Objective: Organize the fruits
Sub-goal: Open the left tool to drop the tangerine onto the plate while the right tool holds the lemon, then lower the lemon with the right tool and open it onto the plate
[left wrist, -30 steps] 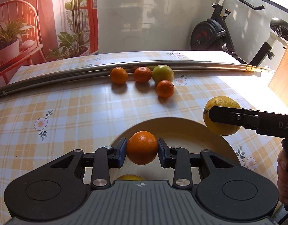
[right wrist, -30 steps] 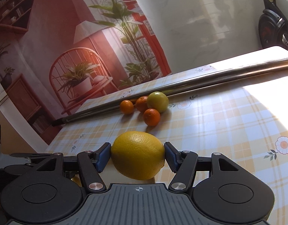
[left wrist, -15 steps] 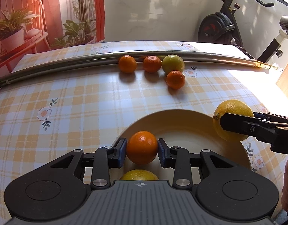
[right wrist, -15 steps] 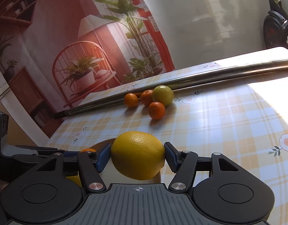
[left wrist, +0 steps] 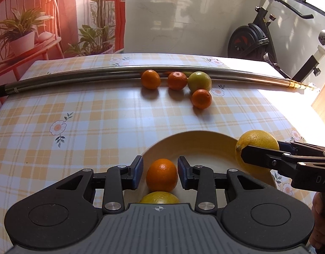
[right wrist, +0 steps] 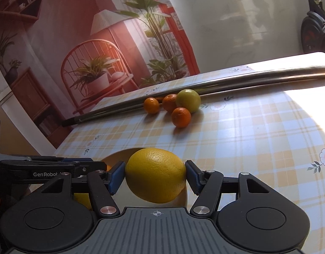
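Left gripper (left wrist: 160,172): jaws apart, a small gap showing on each side of the orange (left wrist: 161,175) that sits between them on the plate (left wrist: 196,146)
Right gripper (right wrist: 155,174): jaws clamped on the lemon (right wrist: 155,174), one pad on each end; the lemon hangs over the plate's right rim
Behind the left jaws: a second yellow fruit (left wrist: 159,198) lies on the plate against the orange, partly hidden by the gripper body
Far ahead of both jaws: three oranges (left wrist: 150,79) (left wrist: 177,80) (left wrist: 201,98) and a green fruit (left wrist: 199,82) on the table (left wrist: 88,114), bunched against a metal pole (left wrist: 77,78)
Risk, orange: round and free, so it could roll across the plate if a left finger clips it while backing out
Risk, lemon: let go at the rim, it may tip outward onto the table; lowered inward, it may knock the orange
Risk, grippers: both crowd the same plate, so they could bump each other
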Demonstrator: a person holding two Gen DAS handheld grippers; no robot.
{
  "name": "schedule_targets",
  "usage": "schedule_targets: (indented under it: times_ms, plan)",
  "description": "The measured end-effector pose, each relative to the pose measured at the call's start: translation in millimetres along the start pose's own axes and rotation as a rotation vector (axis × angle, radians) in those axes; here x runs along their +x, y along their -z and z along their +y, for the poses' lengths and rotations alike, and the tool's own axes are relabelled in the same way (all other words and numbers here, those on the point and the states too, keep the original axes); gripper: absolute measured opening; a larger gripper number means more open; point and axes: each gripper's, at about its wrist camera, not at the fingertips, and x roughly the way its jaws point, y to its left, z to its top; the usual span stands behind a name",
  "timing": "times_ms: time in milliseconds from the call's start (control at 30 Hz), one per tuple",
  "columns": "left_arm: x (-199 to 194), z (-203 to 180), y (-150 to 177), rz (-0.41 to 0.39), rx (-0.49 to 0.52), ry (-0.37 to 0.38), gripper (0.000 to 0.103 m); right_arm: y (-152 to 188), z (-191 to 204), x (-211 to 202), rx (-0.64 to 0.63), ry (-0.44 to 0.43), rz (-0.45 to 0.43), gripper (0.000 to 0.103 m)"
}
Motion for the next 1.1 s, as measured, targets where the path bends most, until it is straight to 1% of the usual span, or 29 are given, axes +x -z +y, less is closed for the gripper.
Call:
schedule_targets:
  times_ms: [167,367,533,667,867,1100]
  plan:
    - [-20,5,1,-0.066,-0.075,-0.028,0.038,1,10,3,-0.034,-0.011,0.013,0.057]
    - [-35,6,6,-0.11,-0.08,-0.065,0.038,5,29,7,-0.094,-0.033,0.054,0.057]
    - [-43,11,10,-0.129,-0.085,-0.077,0.038,11,46,9,-0.147,-0.043,0.091,0.057]
    - [-51,19,15,-0.139,-0.098,-0.081,0.039,13,56,9,-0.164,-0.041,0.107,0.057]
    - [-58,33,20,-0.161,-0.153,-0.072,0.04,16,66,10,-0.187,-0.048,0.134,0.057]
    - [-55,36,24,-0.156,-0.18,-0.06,0.04,18,69,10,-0.204,-0.067,0.167,0.057]
